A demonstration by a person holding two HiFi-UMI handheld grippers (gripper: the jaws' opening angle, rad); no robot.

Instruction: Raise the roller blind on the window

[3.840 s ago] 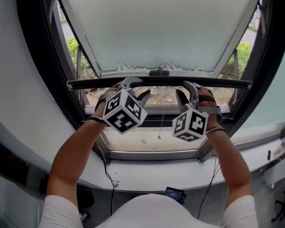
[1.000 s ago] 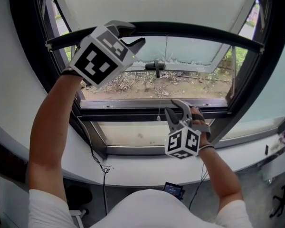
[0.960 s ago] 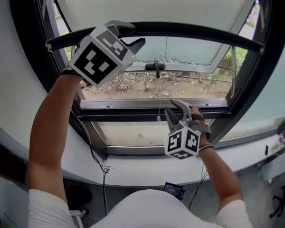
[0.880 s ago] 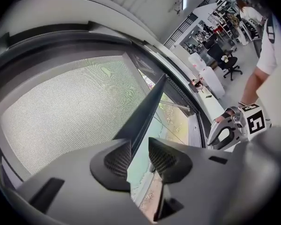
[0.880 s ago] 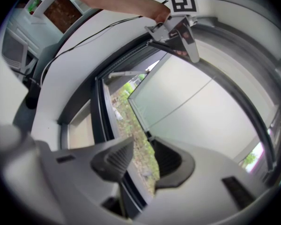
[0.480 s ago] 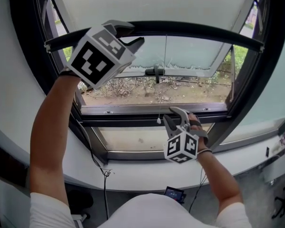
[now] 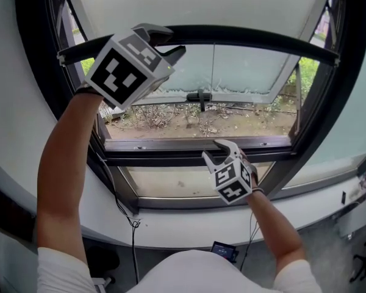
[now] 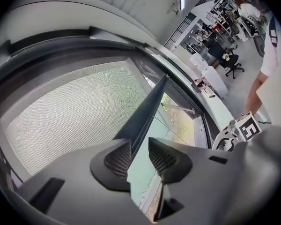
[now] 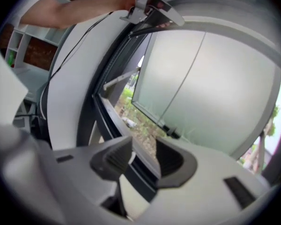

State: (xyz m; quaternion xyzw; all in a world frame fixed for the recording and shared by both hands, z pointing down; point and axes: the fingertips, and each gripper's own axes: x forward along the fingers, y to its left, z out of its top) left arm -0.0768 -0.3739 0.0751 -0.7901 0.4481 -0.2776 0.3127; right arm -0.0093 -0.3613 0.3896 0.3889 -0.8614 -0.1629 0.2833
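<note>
Left gripper (image 7: pixel 165 41): jaws pinched the roller blind (image 7: pixel 201 2) by its bottom bar (image 7: pixel 262 39).
Right gripper (image 7: pixel 214 149): jaws spread, just opened wider, nothing between them.

White roller blind (image 7: pixel 201 5) with black bottom bar (image 7: pixel 262 39).

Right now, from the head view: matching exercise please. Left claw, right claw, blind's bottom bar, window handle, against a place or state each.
Things:
1. left claw
2. right claw
3. blind's bottom bar
4. window handle

Place or state:
A. open, empty, low by the lower frame
B. dark, spanning the window's width
C. shut on the bar, upper left
D. on the frosted sash's lower edge

Pairs: 1-C, 2-A, 3-B, 4-D.

The right claw's jaws have just been opening, with nothing between them.
</note>
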